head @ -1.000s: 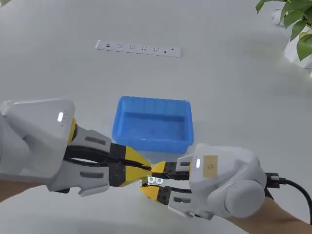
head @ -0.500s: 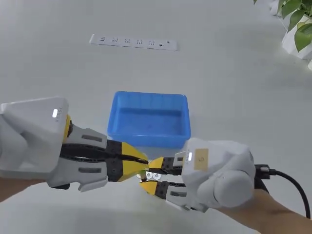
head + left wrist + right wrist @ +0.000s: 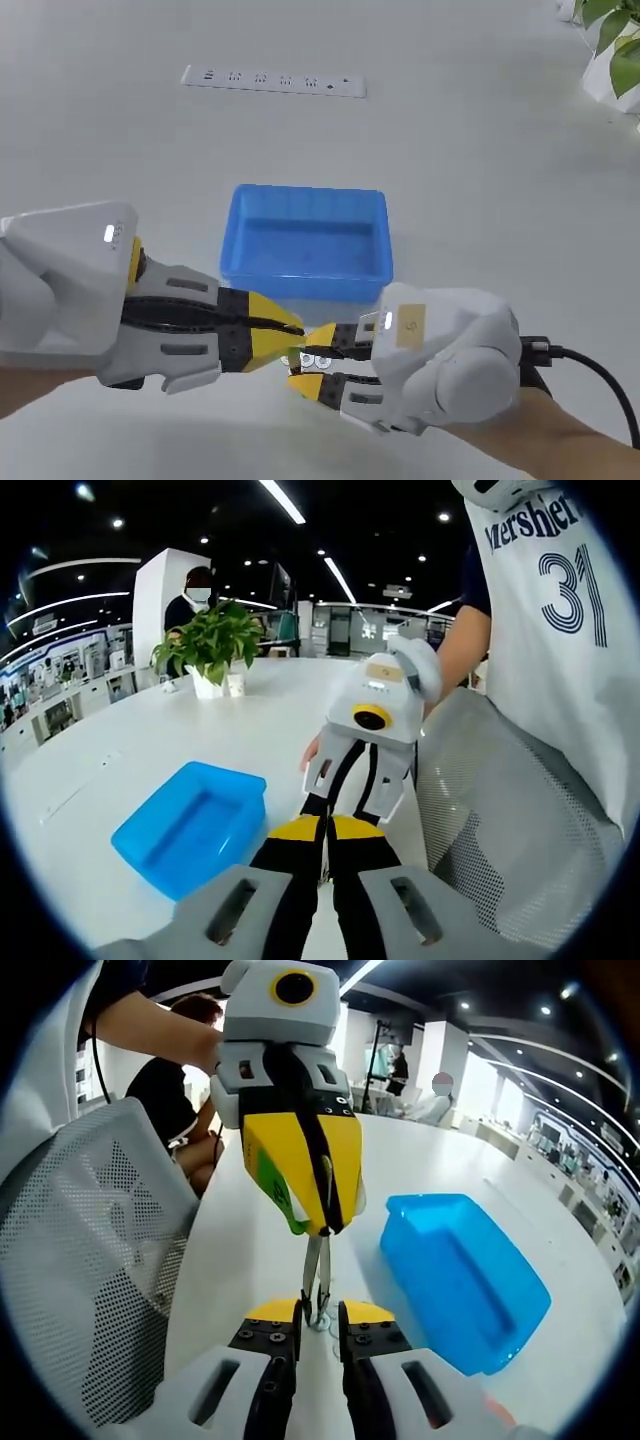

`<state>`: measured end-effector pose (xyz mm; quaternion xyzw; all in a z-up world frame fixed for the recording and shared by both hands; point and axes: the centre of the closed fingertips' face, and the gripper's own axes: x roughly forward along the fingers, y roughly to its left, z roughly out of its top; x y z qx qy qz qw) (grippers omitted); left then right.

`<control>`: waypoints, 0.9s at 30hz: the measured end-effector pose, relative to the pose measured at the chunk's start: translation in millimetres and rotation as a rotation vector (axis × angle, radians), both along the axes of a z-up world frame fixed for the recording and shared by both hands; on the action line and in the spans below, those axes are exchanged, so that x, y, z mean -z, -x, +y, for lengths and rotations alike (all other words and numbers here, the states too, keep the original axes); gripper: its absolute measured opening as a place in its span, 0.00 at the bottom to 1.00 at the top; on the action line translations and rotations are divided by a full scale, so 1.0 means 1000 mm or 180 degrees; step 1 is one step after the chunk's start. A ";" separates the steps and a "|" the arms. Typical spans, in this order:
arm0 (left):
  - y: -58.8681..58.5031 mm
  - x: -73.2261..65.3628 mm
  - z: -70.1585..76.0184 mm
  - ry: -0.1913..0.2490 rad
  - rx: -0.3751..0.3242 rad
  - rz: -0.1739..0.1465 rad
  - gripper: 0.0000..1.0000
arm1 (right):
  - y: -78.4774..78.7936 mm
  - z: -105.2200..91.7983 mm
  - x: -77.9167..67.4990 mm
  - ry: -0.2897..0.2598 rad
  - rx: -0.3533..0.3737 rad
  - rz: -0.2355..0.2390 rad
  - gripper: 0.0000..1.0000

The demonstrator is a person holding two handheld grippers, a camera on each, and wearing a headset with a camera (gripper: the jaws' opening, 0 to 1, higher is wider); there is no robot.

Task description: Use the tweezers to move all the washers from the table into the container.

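Head view shows me no change in 0.5 s: left claw (image 3: 297,340) clamps the tweezers (image 3: 318,1260) over 2 washers (image 3: 316,361). Right claw (image 3: 320,1312) flanks their tips, and I cannot tell whether it grips. The container (image 3: 305,193) looks empty.

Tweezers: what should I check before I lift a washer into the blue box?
1. Tweezers held in left gripper: ok.
2. Tips down at the washers: ok.
3. A washer pinched between the tips: cannot tell.
4. Right gripper out of the way: not ok, its jaws flank the washers.
5. Container open and close by: ok.
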<state>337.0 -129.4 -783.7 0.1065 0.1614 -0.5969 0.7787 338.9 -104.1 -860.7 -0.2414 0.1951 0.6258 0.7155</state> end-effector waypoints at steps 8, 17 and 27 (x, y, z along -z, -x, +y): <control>0.001 0.000 -0.002 0.0004 0.0026 0.0005 0.05 | 0.002 0.000 0.005 0.0050 -0.0173 0.0055 0.15; 0.000 0.000 -0.001 0.0005 0.0012 0.0022 0.05 | 0.005 0.001 0.006 0.0108 -0.0281 0.0069 0.10; 0.006 -0.006 0.002 -0.0121 0.0088 0.0033 0.05 | 0.009 0.001 -0.001 0.0154 -0.0270 0.0005 0.10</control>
